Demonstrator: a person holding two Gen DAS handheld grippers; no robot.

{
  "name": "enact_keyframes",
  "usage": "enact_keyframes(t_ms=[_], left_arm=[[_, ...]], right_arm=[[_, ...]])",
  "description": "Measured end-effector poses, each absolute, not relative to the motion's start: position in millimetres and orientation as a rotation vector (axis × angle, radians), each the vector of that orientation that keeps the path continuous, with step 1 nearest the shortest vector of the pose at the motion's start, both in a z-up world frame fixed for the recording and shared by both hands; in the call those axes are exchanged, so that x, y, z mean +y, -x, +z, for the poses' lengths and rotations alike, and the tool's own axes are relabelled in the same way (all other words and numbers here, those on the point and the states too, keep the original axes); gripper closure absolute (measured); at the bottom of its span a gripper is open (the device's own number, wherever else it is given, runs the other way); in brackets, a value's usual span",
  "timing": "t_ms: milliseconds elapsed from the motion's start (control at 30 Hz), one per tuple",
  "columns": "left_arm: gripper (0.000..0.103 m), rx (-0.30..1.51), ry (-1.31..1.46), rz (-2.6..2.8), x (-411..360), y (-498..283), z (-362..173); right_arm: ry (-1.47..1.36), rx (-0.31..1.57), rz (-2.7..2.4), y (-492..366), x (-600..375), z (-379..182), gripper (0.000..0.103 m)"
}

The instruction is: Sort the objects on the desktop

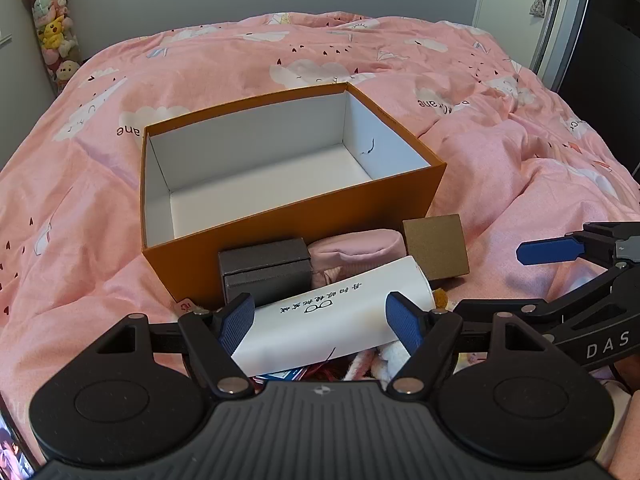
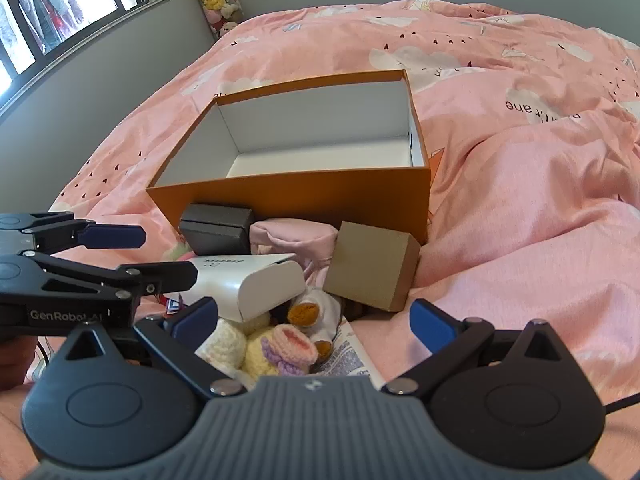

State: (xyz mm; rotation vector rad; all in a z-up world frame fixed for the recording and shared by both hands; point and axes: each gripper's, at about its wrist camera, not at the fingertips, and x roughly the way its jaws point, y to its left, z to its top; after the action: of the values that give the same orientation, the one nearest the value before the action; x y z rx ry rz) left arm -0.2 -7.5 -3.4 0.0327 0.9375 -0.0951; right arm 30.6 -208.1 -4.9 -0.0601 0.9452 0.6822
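An open orange box (image 1: 288, 236) (image 2: 312, 200) with a white, empty inside sits on the pink bed. In front of it lie a dark grey box (image 1: 266, 270) (image 2: 218, 228), a pink pouch (image 1: 356, 256) (image 2: 292, 236), a tan box (image 1: 436, 246) (image 2: 372, 266), a white case (image 1: 320, 320) (image 2: 256, 284) and crocheted toys (image 2: 272, 344). My left gripper (image 1: 322, 324) is open with its pads on either side of the white case, not touching it. My right gripper (image 2: 316, 328) is open above the crocheted toys. Each gripper shows in the other's view, the right (image 1: 548, 250) and the left (image 2: 114, 236).
The pink duvet (image 1: 520, 184) is rumpled into folds right of the box. A column of plush toys (image 1: 54, 28) stands at the back left corner. A door (image 1: 556, 8) is at the back right, a window (image 2: 60, 4) on the left. Printed paper (image 2: 352, 356) lies under the toys.
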Motion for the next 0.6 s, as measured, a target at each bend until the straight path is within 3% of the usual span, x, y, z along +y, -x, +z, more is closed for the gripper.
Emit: enact_keyframes(t_ms=[600], left_arm=[[0.017, 0.939, -0.034, -0.109, -8.8, 1.0, -4.4]], right_arm=[[0.074, 0.964, 0.686, -29.9, -205.9, -8.4, 0.001]])
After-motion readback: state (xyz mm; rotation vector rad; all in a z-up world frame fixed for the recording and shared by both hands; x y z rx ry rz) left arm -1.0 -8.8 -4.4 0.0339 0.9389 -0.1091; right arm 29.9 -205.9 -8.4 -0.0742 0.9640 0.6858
